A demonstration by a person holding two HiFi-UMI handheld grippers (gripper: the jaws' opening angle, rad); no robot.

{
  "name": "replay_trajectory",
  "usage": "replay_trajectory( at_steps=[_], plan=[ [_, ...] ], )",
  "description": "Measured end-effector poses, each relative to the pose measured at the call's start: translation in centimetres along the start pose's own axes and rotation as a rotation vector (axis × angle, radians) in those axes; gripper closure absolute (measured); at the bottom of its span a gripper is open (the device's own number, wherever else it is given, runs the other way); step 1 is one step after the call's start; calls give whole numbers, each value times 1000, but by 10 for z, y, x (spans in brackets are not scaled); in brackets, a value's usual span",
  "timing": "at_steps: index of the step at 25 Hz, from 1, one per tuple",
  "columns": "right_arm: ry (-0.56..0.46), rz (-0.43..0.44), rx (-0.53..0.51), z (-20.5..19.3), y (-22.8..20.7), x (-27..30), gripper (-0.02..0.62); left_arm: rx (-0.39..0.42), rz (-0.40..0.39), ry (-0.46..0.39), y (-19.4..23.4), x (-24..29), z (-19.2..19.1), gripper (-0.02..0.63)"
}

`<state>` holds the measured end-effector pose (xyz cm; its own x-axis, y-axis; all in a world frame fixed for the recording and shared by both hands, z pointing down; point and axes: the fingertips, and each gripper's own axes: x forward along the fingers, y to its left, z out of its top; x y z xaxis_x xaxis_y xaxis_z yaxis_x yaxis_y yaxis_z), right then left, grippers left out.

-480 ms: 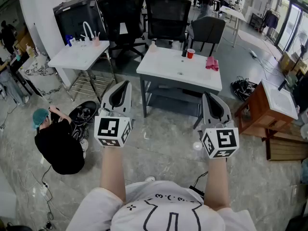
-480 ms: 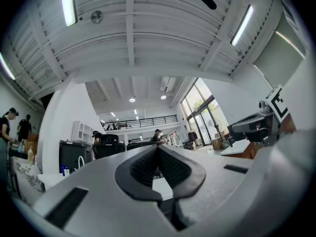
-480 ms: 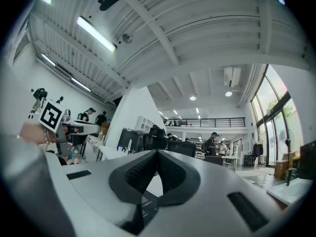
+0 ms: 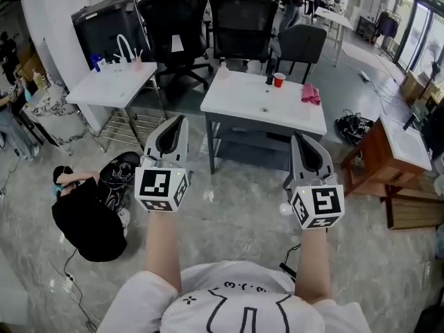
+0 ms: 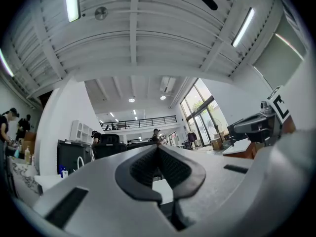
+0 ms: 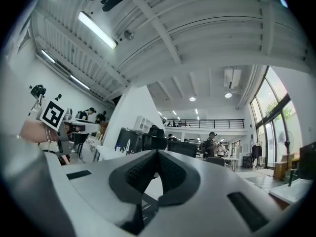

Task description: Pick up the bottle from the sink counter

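A dark bottle [image 4: 268, 73] stands at the far edge of the white sink counter [image 4: 243, 109] in the middle of the room, next to a red cup [image 4: 279, 80]. My two grippers are held up well short of that counter, over the floor. The left gripper [image 4: 182, 119] is shut with nothing in it, its pads meeting in the left gripper view [image 5: 158, 148]. The right gripper [image 4: 295, 137] is likewise shut and empty, as the right gripper view [image 6: 158, 153] shows. Both gripper views look up toward the ceiling, and the bottle is not visible in them.
A pink cloth [image 4: 310, 94] lies on the counter's right end. A second white counter [image 4: 111, 82] with a faucet [image 4: 125, 46] stands at the left. Black chairs [image 4: 241, 26] stand behind. A person [image 4: 87, 214] crouches on the floor at left. A wooden stand [image 4: 388, 158] is at right.
The crouching person at left has bent lower and shifted. The view has moved slightly. Both grippers keep their places and stay shut.
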<state>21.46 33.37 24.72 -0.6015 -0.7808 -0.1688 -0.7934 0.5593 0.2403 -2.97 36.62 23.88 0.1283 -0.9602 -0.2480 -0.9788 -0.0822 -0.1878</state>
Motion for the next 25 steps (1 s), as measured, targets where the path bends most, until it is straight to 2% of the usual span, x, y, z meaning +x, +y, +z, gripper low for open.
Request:
replay_trajectory(
  at_steps=[12, 17, 25],
  plan=[
    [38, 20, -15, -24, 2, 41, 566, -8, -40, 26, 23, 35, -31, 598],
    [41, 27, 17, -46, -20, 77, 566, -38, -67, 29, 23, 71, -49, 598],
    [49, 79, 37, -80, -63, 155, 566, -50, -57, 58, 31, 156, -77, 598]
  ],
)
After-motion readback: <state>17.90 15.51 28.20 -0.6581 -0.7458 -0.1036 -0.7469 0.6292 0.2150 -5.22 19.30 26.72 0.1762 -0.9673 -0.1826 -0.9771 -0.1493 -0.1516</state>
